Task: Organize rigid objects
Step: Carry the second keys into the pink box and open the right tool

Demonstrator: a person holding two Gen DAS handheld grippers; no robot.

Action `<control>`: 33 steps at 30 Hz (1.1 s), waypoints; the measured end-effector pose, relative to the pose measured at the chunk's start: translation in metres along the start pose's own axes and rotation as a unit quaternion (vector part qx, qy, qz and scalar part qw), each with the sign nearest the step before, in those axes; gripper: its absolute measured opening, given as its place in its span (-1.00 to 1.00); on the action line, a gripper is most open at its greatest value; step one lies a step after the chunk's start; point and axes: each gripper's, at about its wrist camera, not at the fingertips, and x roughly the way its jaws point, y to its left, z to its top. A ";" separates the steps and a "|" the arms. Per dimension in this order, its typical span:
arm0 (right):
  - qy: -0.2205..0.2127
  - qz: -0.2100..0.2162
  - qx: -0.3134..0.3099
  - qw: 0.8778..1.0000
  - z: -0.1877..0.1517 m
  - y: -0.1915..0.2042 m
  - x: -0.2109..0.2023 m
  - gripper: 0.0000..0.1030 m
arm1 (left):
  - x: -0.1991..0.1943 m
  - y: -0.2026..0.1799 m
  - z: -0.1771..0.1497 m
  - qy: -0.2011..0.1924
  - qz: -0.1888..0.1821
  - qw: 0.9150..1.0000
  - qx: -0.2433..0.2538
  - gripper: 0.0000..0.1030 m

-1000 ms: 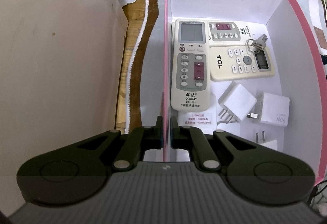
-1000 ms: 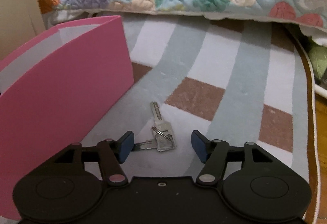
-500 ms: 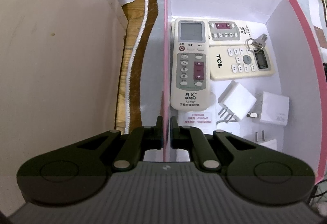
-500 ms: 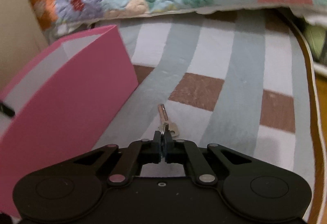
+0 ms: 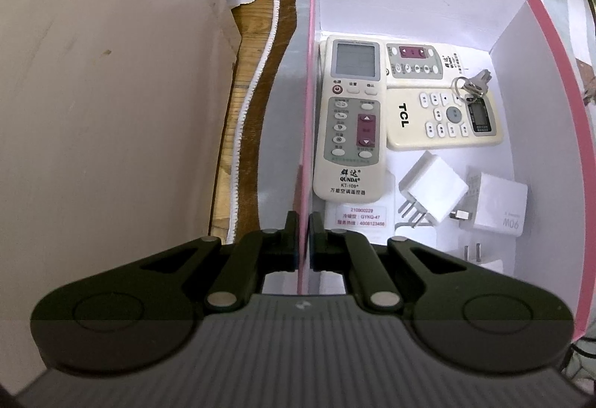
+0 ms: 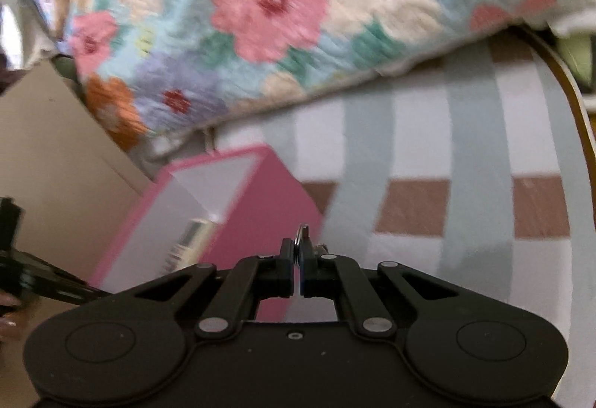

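Observation:
My left gripper [image 5: 304,222] is shut on the left wall of the pink box [image 5: 307,102] and pinches its rim from above. On the box's white floor lie two cream remotes [image 5: 352,117], a TCL remote [image 5: 443,119] with a bunch of keys [image 5: 471,84] on it, and white plug chargers [image 5: 434,190]. In the right wrist view my right gripper [image 6: 298,249] is shut on a key ring [image 6: 301,233], held up in the air near the pink box [image 6: 268,218]. The keys themselves are mostly hidden behind the fingers.
A flowered quilt [image 6: 283,17] lies behind the box on a striped grey, white and brown bedspread [image 6: 428,184]. A beige panel [image 5: 104,91] stands left of the box, with a strip of wooden floor [image 5: 246,47] between. The left gripper's body [image 6: 22,281] shows at the right wrist view's left edge.
My right gripper closed on the key ring lying on the bedspread, then lifted it and rolled, swinging toward the pink box. My left gripper stayed clamped on the box wall.

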 end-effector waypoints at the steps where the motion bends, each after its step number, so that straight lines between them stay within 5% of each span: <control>1: -0.007 0.005 -0.004 1.000 0.003 0.007 -0.004 -0.91 | 0.000 0.000 0.000 -0.001 0.001 1.000 0.002 -0.92; 12: -0.047 0.067 -0.032 0.996 0.026 0.077 -0.037 -0.90 | -0.002 0.001 -0.002 -0.003 -0.004 1.000 0.008 -0.93; 22: 0.047 0.134 0.025 0.989 0.017 0.126 0.024 -0.89 | -0.003 0.002 -0.003 -0.008 -0.009 1.000 0.005 -0.93; 33: 0.174 0.053 0.062 0.981 0.006 0.133 0.104 -0.88 | -0.004 0.007 -0.007 -0.015 -0.024 1.000 0.005 -0.95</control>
